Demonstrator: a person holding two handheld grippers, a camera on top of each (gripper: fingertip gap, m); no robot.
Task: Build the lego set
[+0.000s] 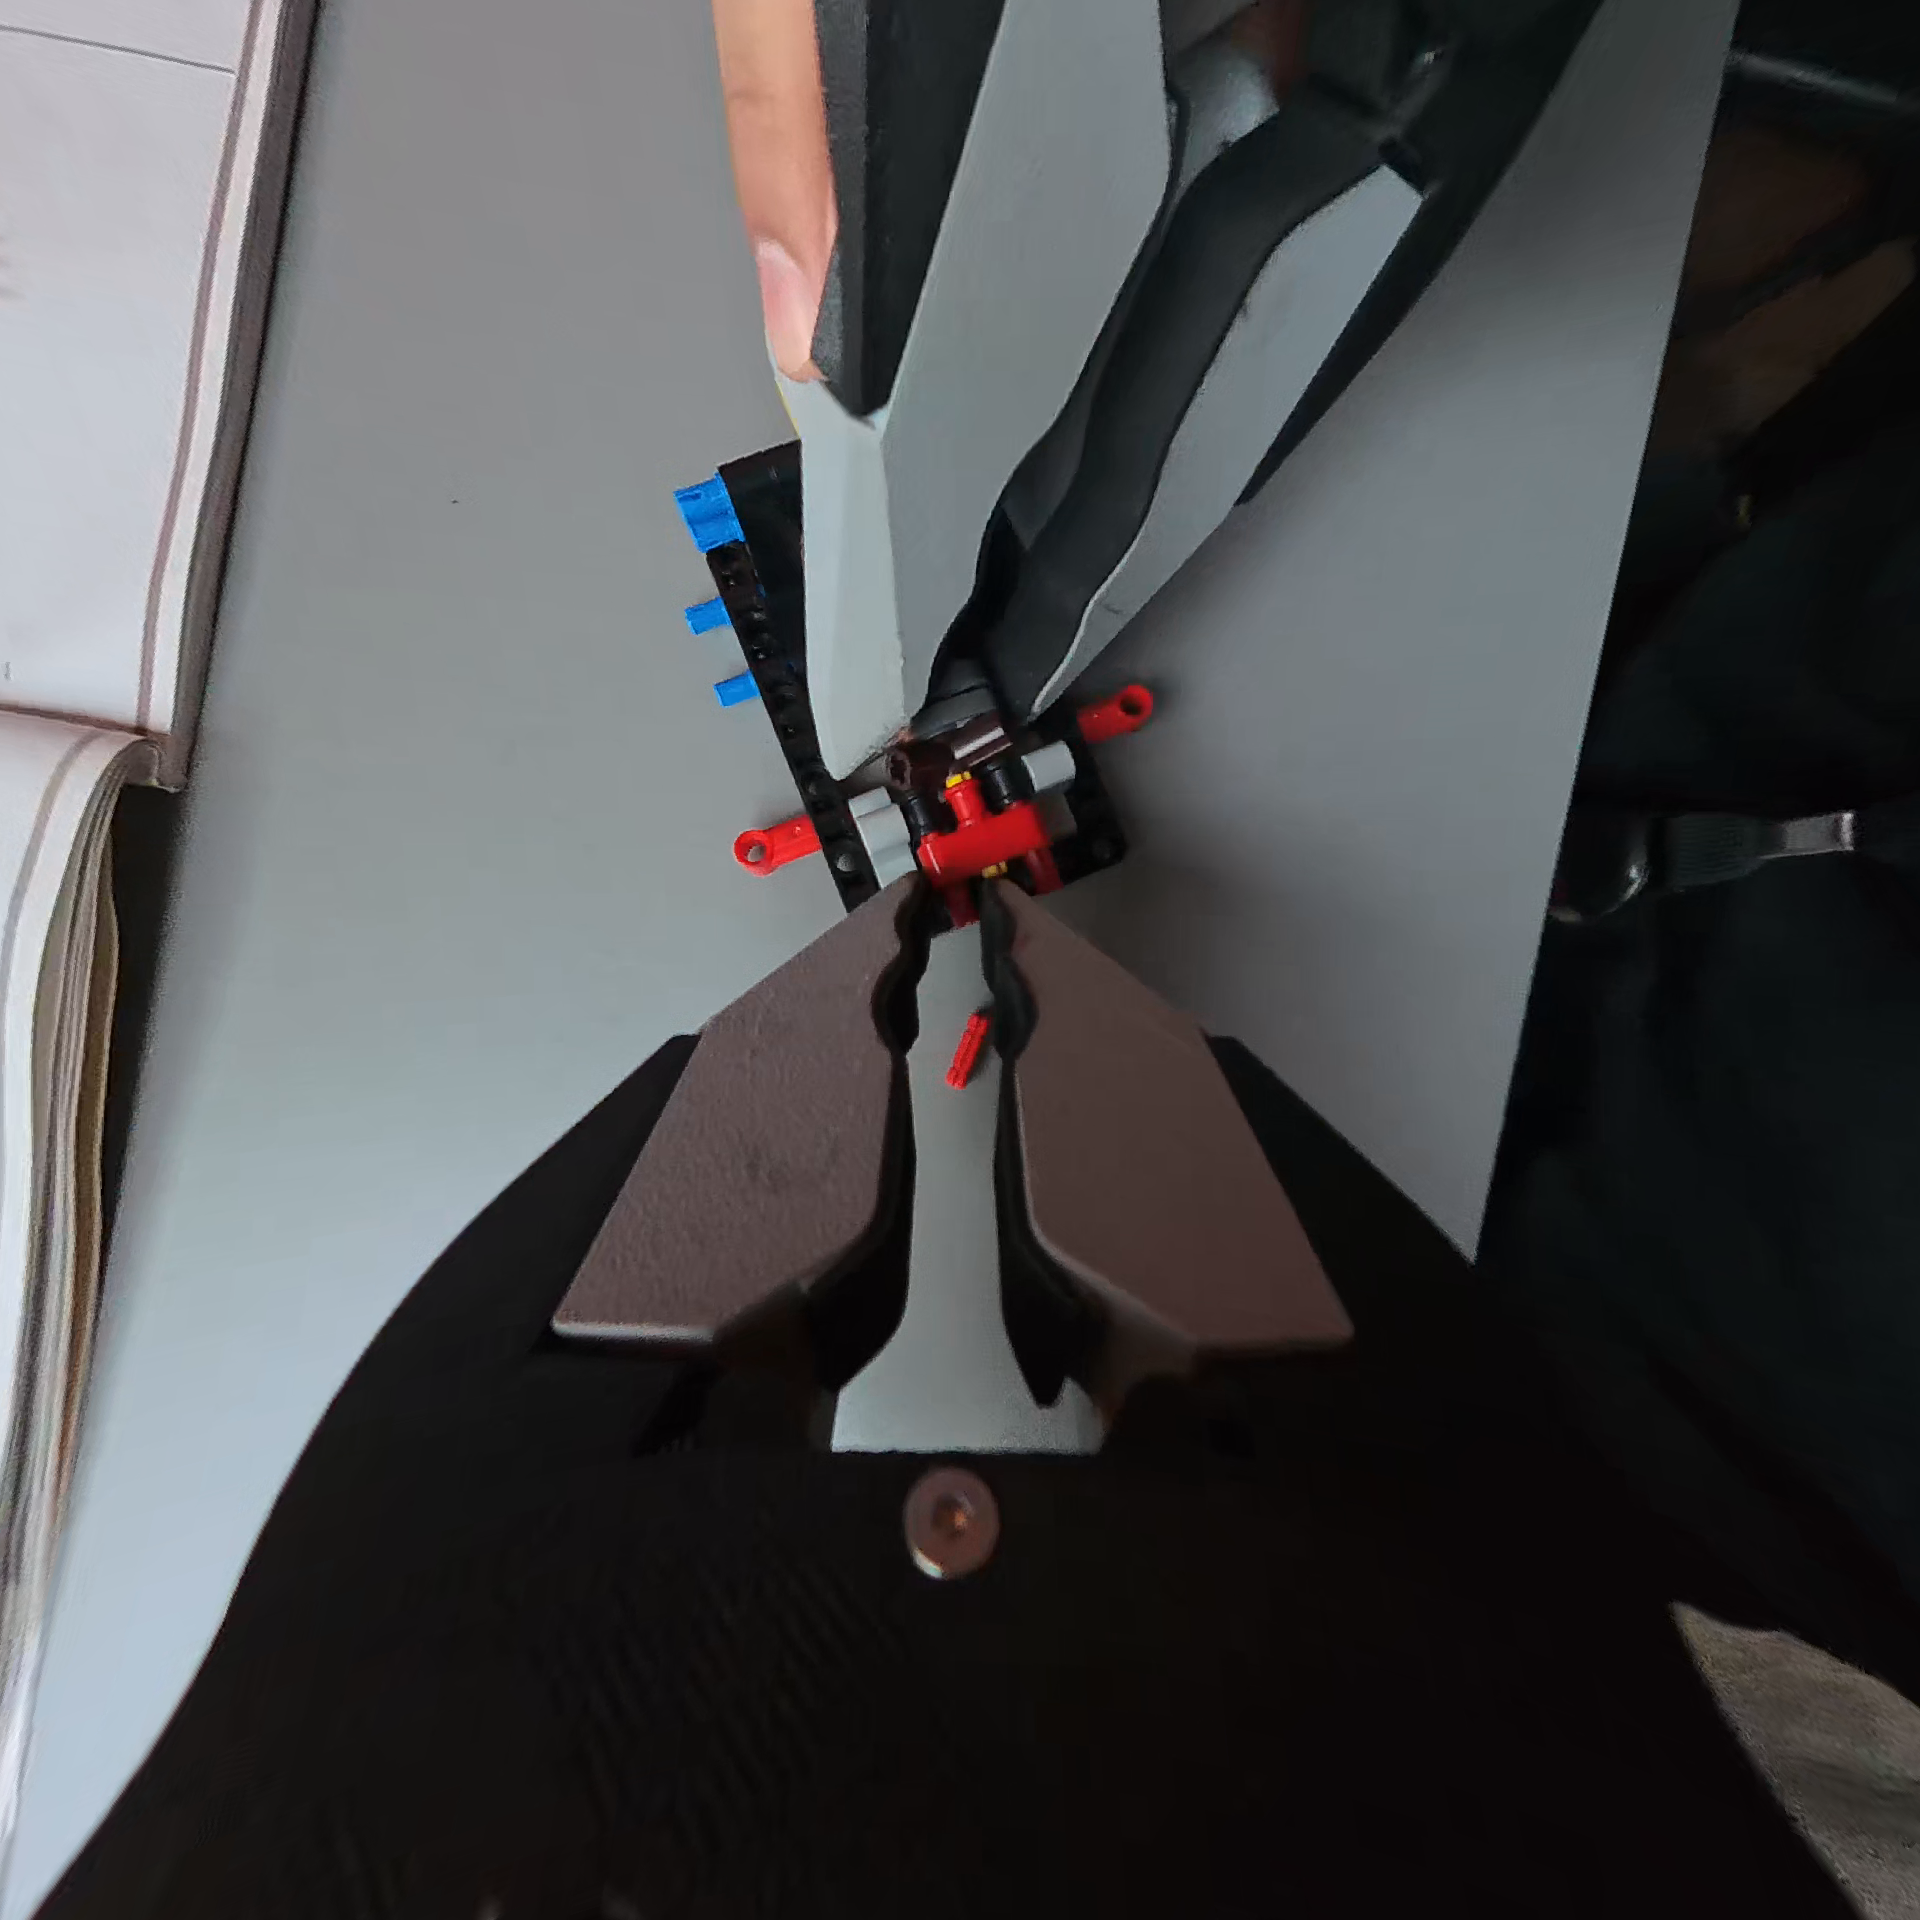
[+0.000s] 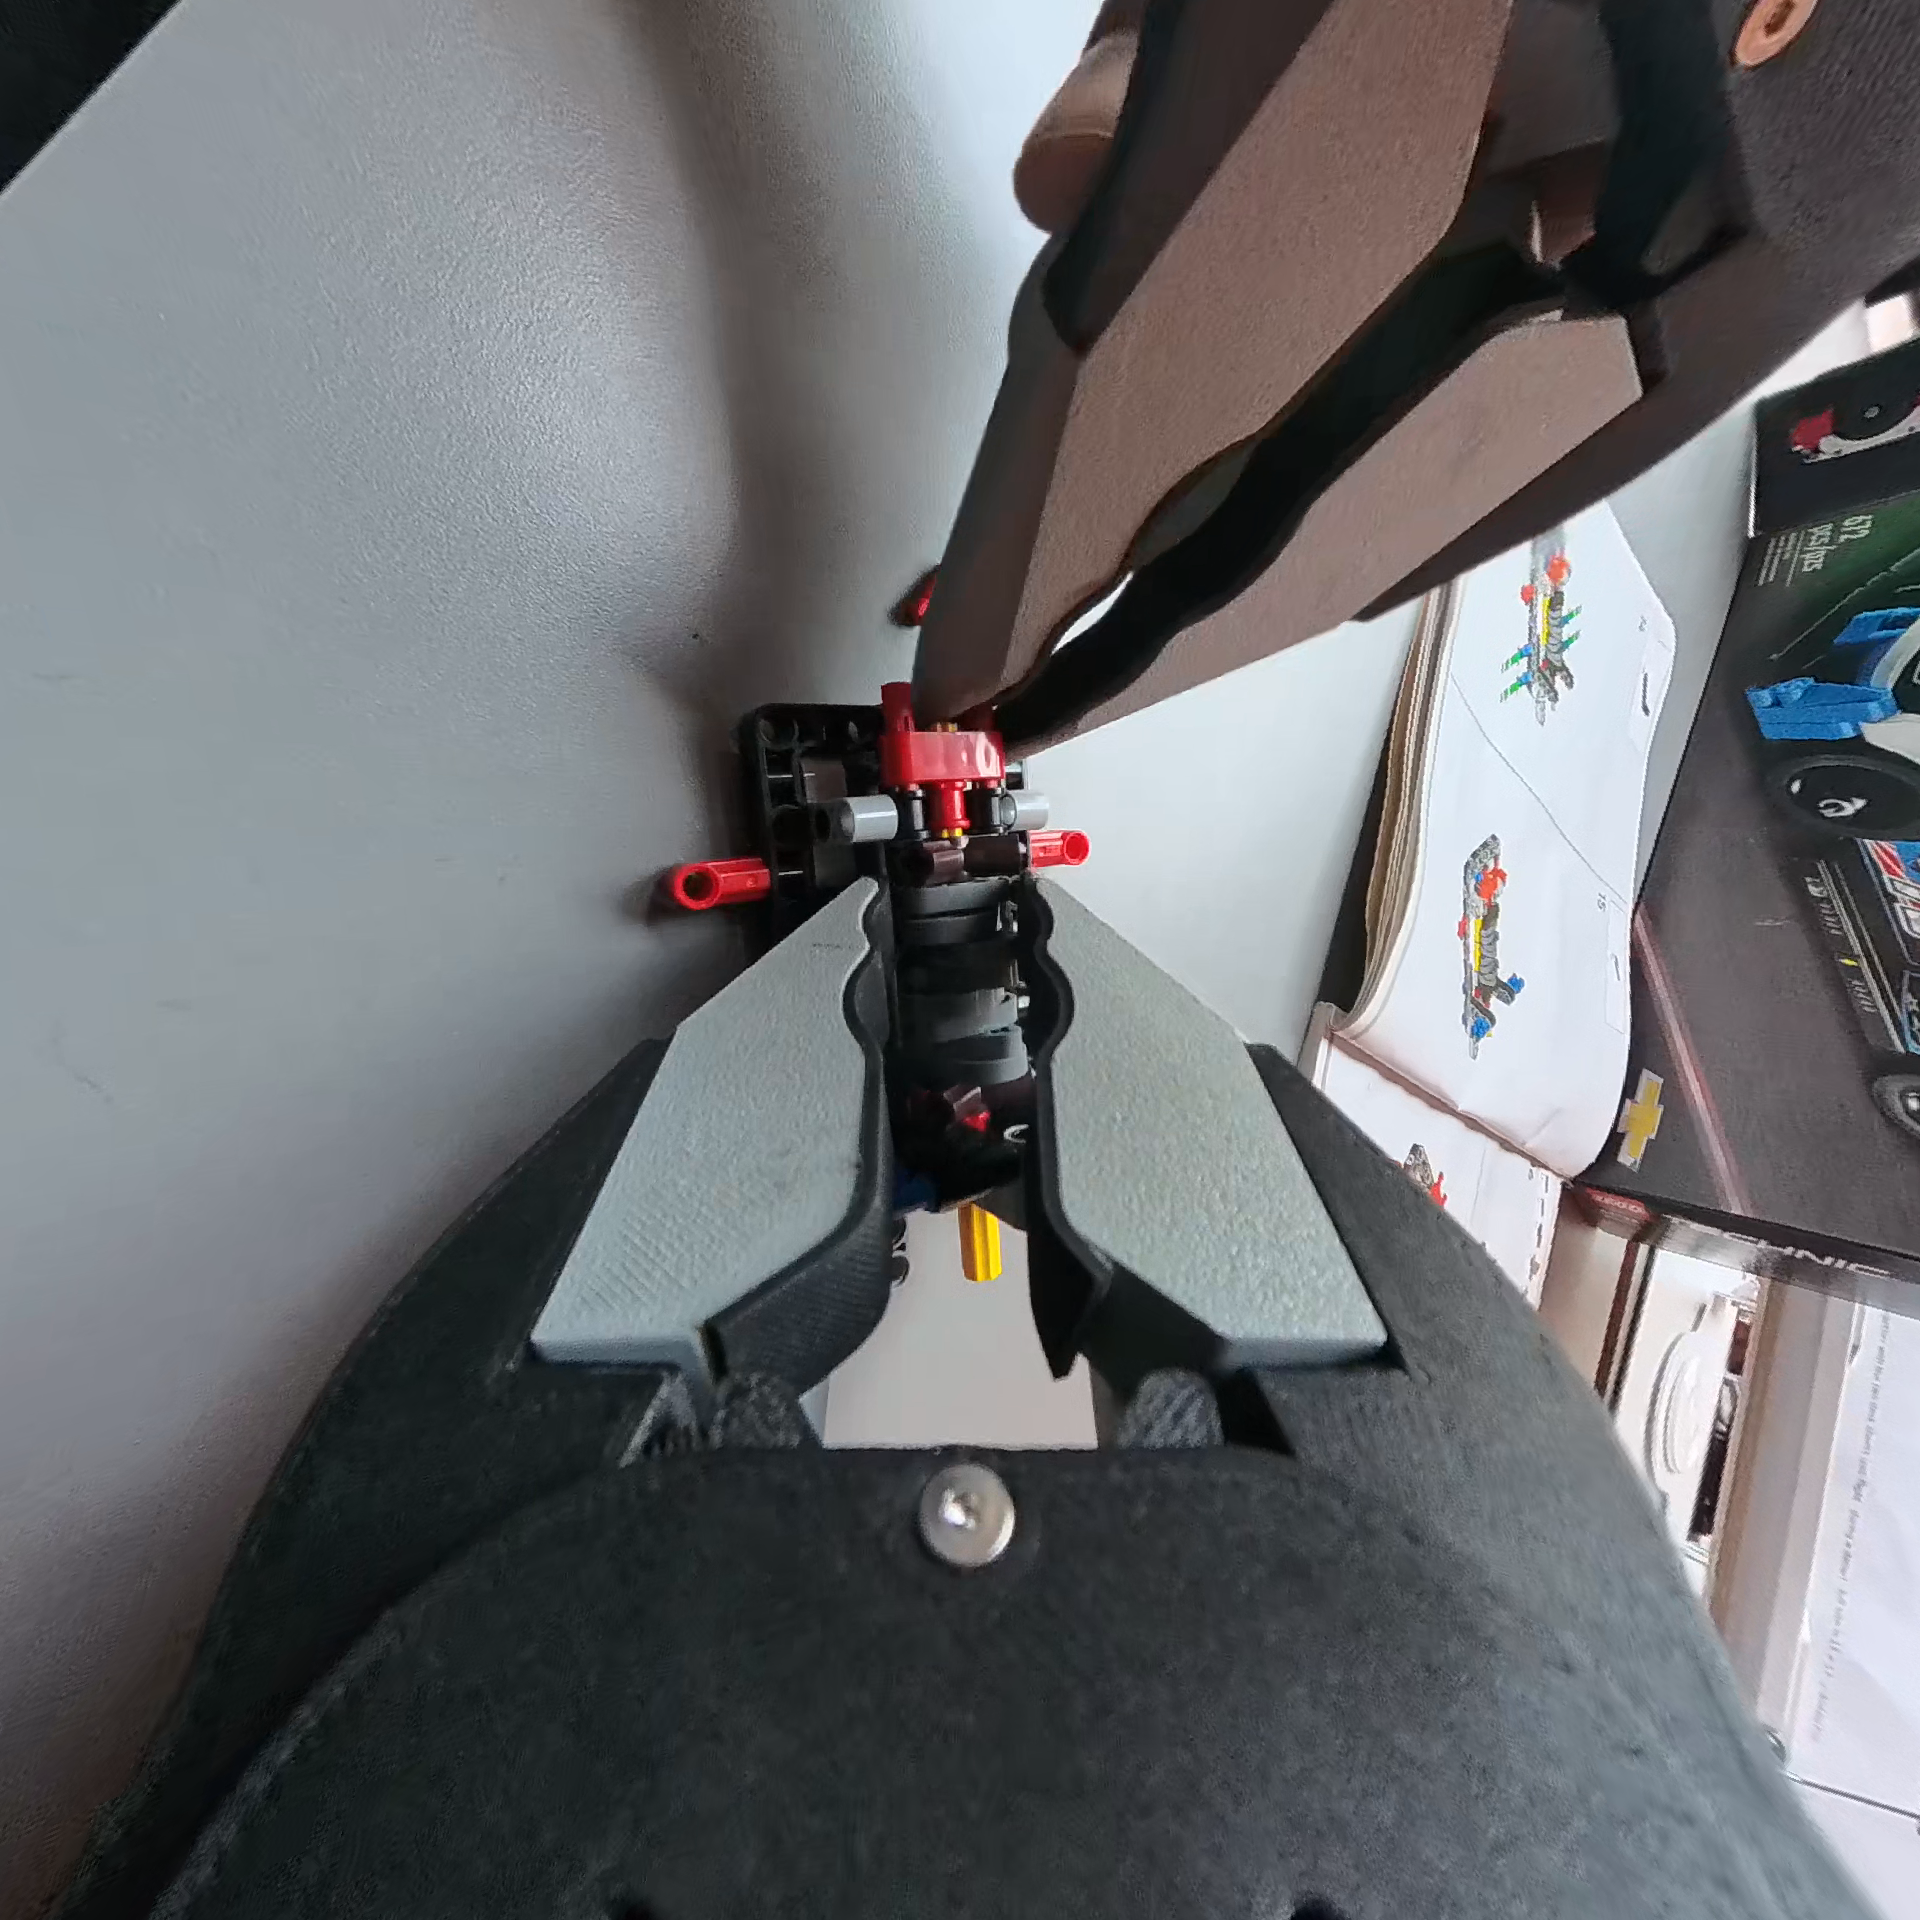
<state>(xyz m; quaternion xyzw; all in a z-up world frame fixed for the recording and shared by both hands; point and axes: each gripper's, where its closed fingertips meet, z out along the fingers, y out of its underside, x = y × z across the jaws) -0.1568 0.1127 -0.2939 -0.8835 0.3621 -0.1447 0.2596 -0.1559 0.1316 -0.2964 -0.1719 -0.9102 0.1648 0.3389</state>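
Black lego frame [image 1: 1081, 821] on table, red connector [image 1: 982, 847] (front), blue pins [image 1: 707, 514].

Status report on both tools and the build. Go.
Left tool shut on red connector piece. Right tool shut on black lego assembly. Loose small red pin on grey table, clear of the work.

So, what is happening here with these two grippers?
A person is building a lego model on a grey table. The right gripper clamps the model's dark middle part. The left gripper pinches the red piece at the model's end. A loose red pin lies on the table, and an open manual is nearby.
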